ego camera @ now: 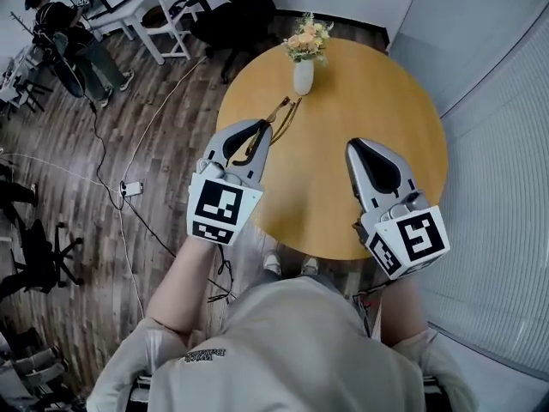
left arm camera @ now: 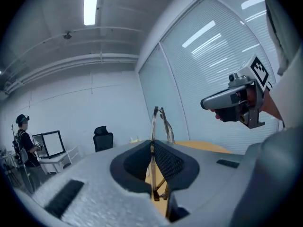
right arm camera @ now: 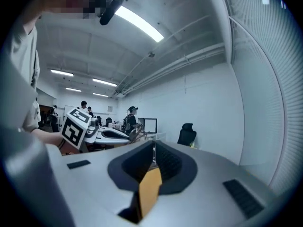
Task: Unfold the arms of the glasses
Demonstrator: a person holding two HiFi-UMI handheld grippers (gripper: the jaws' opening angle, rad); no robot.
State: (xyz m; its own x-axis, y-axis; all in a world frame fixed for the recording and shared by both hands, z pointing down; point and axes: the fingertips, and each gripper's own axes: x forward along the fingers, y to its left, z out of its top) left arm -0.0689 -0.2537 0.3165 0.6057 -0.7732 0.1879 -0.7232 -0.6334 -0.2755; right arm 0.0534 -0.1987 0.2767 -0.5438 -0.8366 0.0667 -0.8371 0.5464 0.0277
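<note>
The thin-framed glasses (ego camera: 280, 115) are held over the left part of the round wooden table (ego camera: 326, 204). My left gripper (ego camera: 263, 130) is shut on them, and their far end sticks out past its tips toward the vase. In the left gripper view the glasses (left arm camera: 158, 123) stand on edge, pinched between the dark pads (left arm camera: 166, 159). My right gripper (ego camera: 359, 148) hovers over the table's right side, shut with nothing in it. In the right gripper view its jaws (right arm camera: 153, 156) are closed, and the left gripper (right arm camera: 105, 134) with the glasses (right arm camera: 135, 133) shows to the left.
A white vase of flowers (ego camera: 304, 58) stands at the table's far edge. Cables (ego camera: 129, 191) run over the wooden floor on the left, near chairs (ego camera: 232, 11), a white desk (ego camera: 129, 7) and a standing person (ego camera: 73, 45). A glass wall (ego camera: 497, 187) curves along the right.
</note>
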